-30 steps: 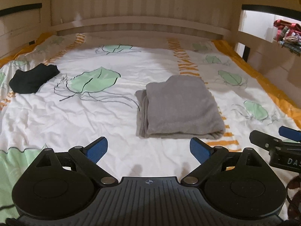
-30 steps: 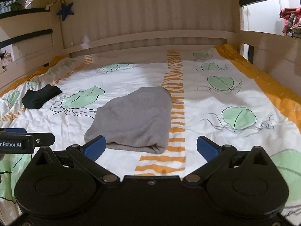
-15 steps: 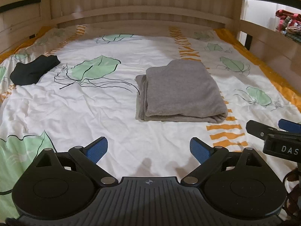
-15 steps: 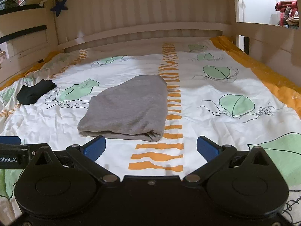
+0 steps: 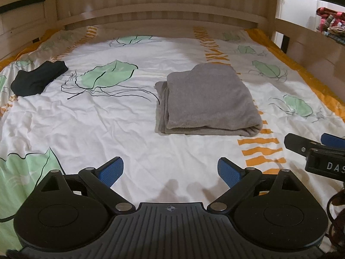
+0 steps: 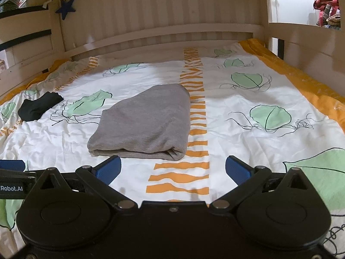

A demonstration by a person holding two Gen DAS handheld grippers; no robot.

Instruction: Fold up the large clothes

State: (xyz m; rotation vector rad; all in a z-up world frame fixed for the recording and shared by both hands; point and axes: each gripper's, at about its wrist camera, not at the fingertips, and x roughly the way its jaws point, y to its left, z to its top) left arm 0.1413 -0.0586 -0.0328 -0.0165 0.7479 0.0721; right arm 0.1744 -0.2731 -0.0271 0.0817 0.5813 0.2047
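A grey garment (image 5: 207, 101) lies folded into a neat rectangle in the middle of the bed; it also shows in the right wrist view (image 6: 146, 125). My left gripper (image 5: 170, 172) is open and empty, held over the sheet well short of the garment's near edge. My right gripper (image 6: 172, 169) is open and empty, just short of the garment's near fold. The right gripper's tip shows at the right of the left wrist view (image 5: 317, 149).
A small black cloth (image 5: 38, 79) lies at the left of the bed, also in the right wrist view (image 6: 38, 105). The white sheet (image 5: 97, 125) has green leaves and orange stripes. Wooden rails (image 6: 161, 32) enclose the bed at the back and sides.
Both grippers have drawn back and risen a little from the folded grey garment. Both stay open and empty. The garment has not moved.
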